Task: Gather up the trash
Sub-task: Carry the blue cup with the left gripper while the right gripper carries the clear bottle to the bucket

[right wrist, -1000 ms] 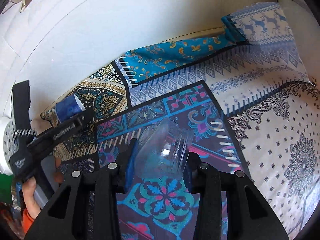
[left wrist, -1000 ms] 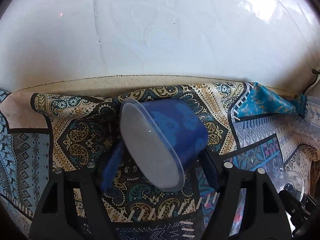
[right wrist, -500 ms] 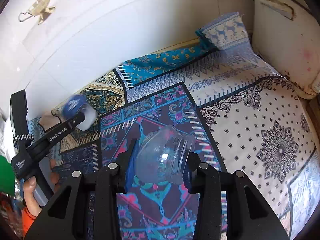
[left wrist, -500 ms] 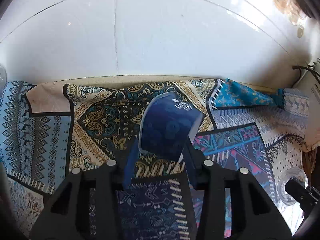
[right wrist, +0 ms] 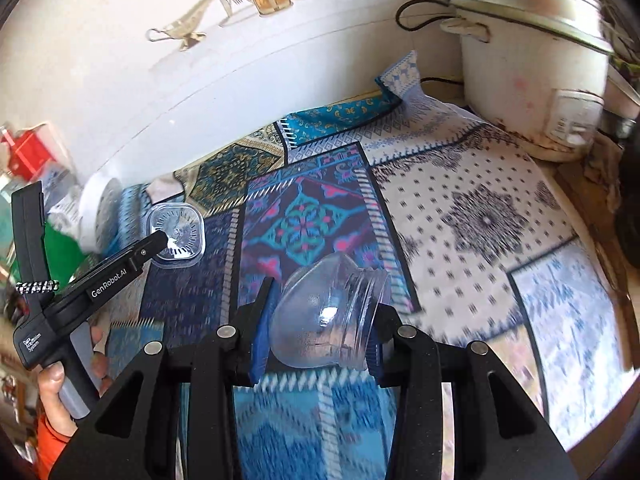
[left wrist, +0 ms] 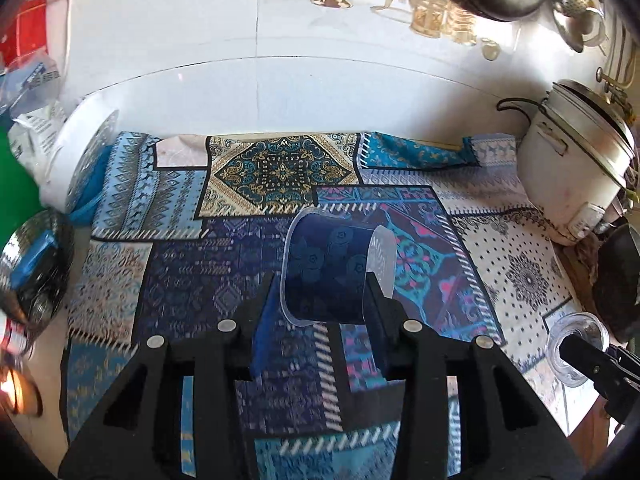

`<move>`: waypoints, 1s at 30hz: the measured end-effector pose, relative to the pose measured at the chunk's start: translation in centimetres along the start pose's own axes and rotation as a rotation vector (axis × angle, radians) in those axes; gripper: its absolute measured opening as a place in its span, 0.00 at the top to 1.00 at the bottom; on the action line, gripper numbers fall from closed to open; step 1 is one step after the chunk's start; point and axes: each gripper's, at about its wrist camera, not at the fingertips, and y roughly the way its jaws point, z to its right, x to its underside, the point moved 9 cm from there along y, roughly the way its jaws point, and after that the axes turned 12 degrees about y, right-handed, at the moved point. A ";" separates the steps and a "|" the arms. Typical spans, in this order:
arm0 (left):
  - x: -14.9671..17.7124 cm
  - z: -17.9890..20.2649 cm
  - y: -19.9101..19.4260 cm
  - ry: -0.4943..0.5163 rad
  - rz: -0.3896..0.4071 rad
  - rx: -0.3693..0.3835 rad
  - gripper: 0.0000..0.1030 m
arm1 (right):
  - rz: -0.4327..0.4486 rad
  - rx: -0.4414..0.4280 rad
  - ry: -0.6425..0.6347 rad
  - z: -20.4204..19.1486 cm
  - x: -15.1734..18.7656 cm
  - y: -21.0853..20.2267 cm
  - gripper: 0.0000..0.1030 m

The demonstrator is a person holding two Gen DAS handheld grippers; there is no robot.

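we are at the carry step: both pieces of trash are off the patterned cloth (left wrist: 256,184) on the worktop. the left tongs (left wrist: 320,292), jaws just drawn in, pinch a blue plastic tub (left wrist: 328,268) at frame centre; the right tongs (right wrist: 316,324) pinch a clear jar (right wrist: 328,320). next we likely need a bin, none clearly visible, then release.

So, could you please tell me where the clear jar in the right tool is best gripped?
Across the threaded neck, coming side-on to the clear jar: the neck is narrower and ridged, whereas the domed body is smooth and tapers, so it could slip. The right tool holds it tilted, mouth pointing upper right.
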 end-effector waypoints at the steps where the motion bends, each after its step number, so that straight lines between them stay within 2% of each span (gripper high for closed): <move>1: 0.9 0.7 -1.3 -0.004 0.006 -0.003 0.61 | 0.003 -0.007 -0.012 0.6 0.9 -1.3 0.66; 8: 8.6 6.6 -10.0 -0.028 0.016 -0.021 0.61 | -0.011 -0.006 -0.090 5.5 7.9 -8.2 0.66; 13: 13.7 10.9 -13.2 -0.026 -0.028 -0.010 0.61 | -0.068 0.014 -0.099 8.8 12.1 -10.6 0.66; 17: 17.6 12.9 -14.5 -0.034 -0.079 0.003 0.61 | -0.117 0.022 -0.103 10.7 15.0 -11.5 0.66; 24: 25.4 15.5 -14.1 -0.035 -0.201 0.052 0.61 | -0.213 0.051 -0.044 14.1 21.0 -10.0 0.66; 30: 34.8 17.0 -9.7 -0.009 -0.377 0.093 0.61 | -0.350 0.129 0.035 18.3 27.6 -4.6 0.66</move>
